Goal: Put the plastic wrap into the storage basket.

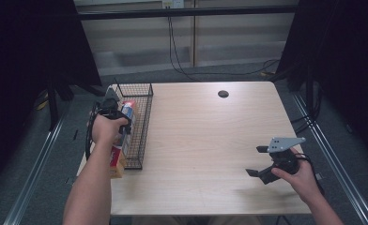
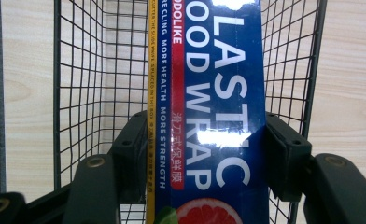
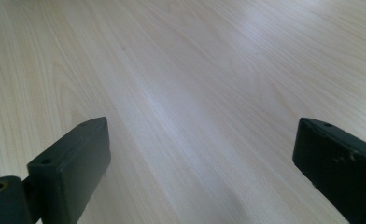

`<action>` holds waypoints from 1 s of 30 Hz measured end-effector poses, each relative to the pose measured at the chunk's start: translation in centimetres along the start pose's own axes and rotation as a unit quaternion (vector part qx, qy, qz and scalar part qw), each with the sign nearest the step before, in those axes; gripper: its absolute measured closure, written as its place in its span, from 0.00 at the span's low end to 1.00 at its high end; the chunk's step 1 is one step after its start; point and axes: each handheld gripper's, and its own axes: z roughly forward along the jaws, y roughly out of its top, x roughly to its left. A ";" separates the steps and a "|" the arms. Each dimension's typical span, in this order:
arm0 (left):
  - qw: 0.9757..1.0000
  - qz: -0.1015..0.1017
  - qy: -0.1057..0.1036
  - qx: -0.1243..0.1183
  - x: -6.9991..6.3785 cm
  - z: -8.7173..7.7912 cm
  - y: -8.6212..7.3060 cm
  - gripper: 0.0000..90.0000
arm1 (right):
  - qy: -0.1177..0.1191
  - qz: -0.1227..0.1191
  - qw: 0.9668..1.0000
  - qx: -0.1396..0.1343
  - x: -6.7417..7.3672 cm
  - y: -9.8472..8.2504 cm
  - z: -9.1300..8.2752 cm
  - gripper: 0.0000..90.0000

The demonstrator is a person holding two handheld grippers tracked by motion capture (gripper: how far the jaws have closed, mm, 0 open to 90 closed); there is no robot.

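Note:
A long blue box of plastic food wrap [image 2: 214, 84] is clamped between the pads of my left gripper [image 2: 207, 140], which is shut on it. Seen from the high view, the box [image 1: 118, 159] stands on a slant at the table's left side, its upper end at the black wire basket [image 1: 143, 117] and its yellow lower end near the table's left edge. My left gripper [image 1: 118, 117] holds it near the top. Through the left gripper view, the basket's mesh [image 2: 87, 70] lies right behind the box. My right gripper [image 1: 256, 161] hovers open over the bare table, nothing between its jaws [image 3: 200, 149].
The light wooden table [image 1: 205, 140] has a round black cable hole [image 1: 223, 93] at the back. The basket stands lengthwise along the left side. Cables [image 1: 177, 61] run across the floor beyond the table, with dark curtains on both sides.

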 end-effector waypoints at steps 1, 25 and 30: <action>1.000 0.000 0.001 0.001 -0.1 0.1 0.0 0.47 | -0.002 0.002 1.000 0.001 0.0 0.0 0.0 0.04; 1.000 -0.005 -0.005 -0.004 0.1 0.6 -0.2 0.45 | 0.002 0.000 1.000 0.000 -0.2 0.2 0.2 0.04; 1.000 -0.001 -0.005 -0.001 0.0 0.6 -0.2 0.43 | 0.002 -0.001 1.000 0.002 -0.1 0.2 0.3 0.04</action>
